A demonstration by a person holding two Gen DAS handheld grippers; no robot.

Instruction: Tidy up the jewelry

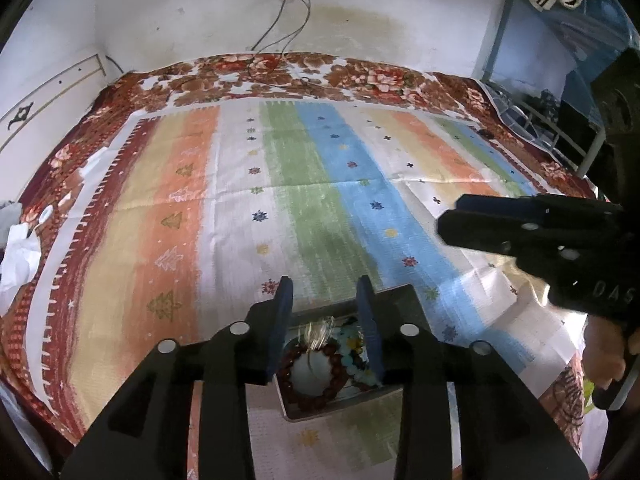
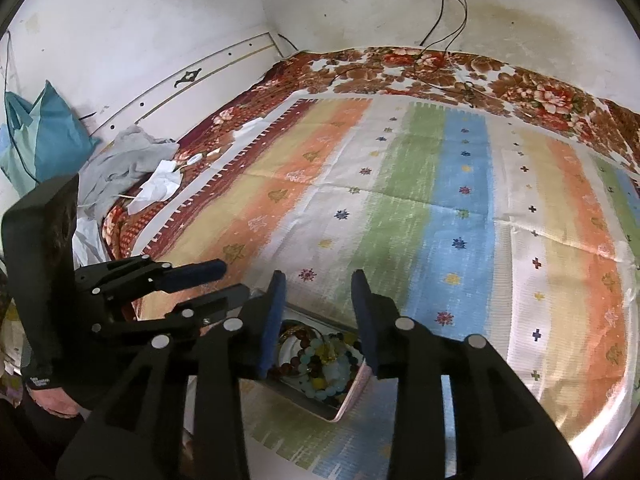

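A small open jewelry box (image 1: 340, 409) lies on the striped cloth near the front edge. It holds a dark red bead bracelet (image 1: 320, 394), turquoise beads (image 1: 354, 356) and thin gold bangles (image 1: 320, 330). My left gripper (image 1: 324, 282) hovers over the box, open, with nothing between its blue pads. In the right wrist view the same box (image 2: 352, 396) shows pale blue beads (image 2: 336, 372) and dark red beads (image 2: 280, 370). My right gripper (image 2: 318, 278) stands open above it, holding nothing. Each gripper shows in the other's view: the right gripper (image 1: 450, 218) and the left gripper (image 2: 230, 280).
A striped cloth (image 1: 304, 184) covers a floral blanket (image 1: 280, 72) on a bed against white walls. Grey cloth and white papers (image 2: 156, 184) and a teal bag (image 2: 44, 136) lie at the left. Cables (image 2: 448, 12) hang from a wall socket. A blue metal rack (image 1: 552, 80) stands at the right.
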